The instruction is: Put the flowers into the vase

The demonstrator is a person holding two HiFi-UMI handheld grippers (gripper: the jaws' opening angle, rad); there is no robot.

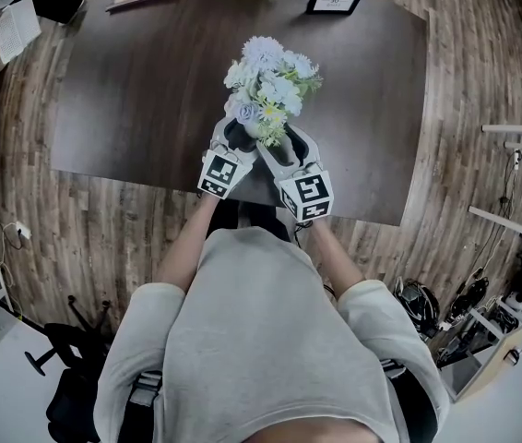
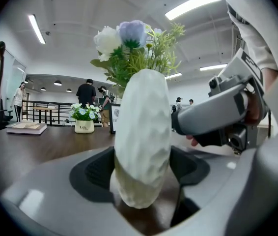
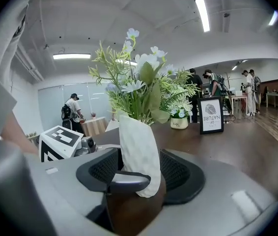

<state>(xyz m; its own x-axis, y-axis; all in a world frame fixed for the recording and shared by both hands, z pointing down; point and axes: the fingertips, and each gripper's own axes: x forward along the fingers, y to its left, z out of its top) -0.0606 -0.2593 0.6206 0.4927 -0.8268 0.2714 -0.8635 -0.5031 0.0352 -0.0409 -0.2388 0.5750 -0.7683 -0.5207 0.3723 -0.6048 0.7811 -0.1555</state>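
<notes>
The white vase (image 2: 142,132) stands on the tabletop (image 1: 132,81) and holds pale flowers (image 1: 270,81) with green sprigs. The left claw (image 1: 236,135) clamps the vase's body. The right claw (image 1: 284,144) is spread wide around it.

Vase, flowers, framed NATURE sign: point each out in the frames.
vase (image 2: 141,132), left gripper view, middle of its white dimpled body.
flowers (image 1: 270,83), head view, centre of the bunch of blooms.
framed sign (image 3: 211,115), right gripper view, middle of its printed face.
</notes>
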